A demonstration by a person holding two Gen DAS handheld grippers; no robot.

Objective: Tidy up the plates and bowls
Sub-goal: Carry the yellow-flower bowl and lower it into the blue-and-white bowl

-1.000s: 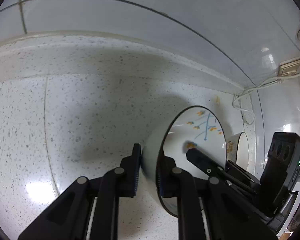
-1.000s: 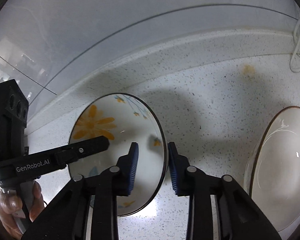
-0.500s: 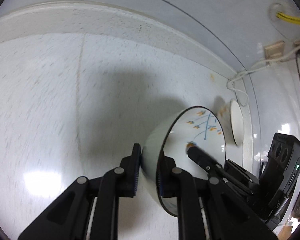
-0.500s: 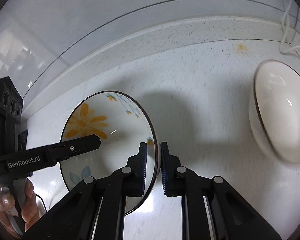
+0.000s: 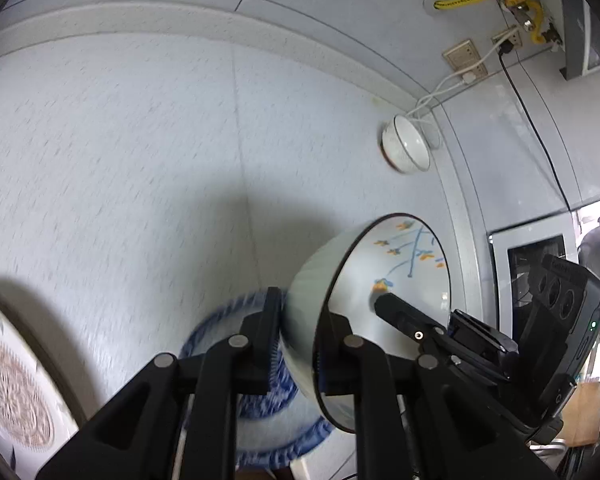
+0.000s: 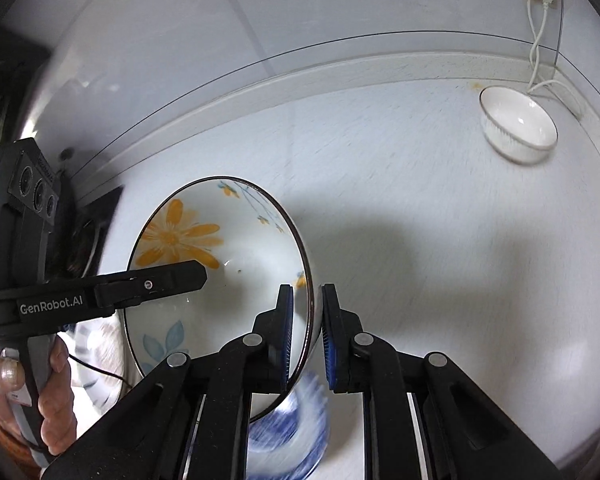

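My desk (image 5: 120,160) fills most of both views, a pale speckled top blurred by motion, with the tiled wall (image 5: 340,20) behind it along the top of each frame.

Next in size is the flowered bowl (image 6: 220,264), white with an orange bloom and blue stems inside, tipped on edge. In the right view it sits at lower centre; in the left view it (image 5: 384,300) is at lower right. Both claws have it by the rim, on opposite sides. My left claw (image 5: 296,340) is clamped on its wall, one pad outside and one inside. My right claw (image 6: 305,336) is nearly closed on the rim too, one blue pad (image 6: 286,332) inside and the other outside; its jaws have just been closing onto that rim.

Under the bowl lies a blue-patterned plate (image 5: 260,432), smeared by blur, at the bottom of both views (image 6: 296,440).

A plate with a brown lace pattern (image 5: 16,392) shows at the left view's lower left edge.

My hand (image 6: 52,392) grips the left claw's handle at the right view's lower left.

Smallest, a plain white bowl (image 6: 518,124) stands upright near the wall, upper right in both views (image 5: 406,148), beside a white cable (image 6: 538,52).
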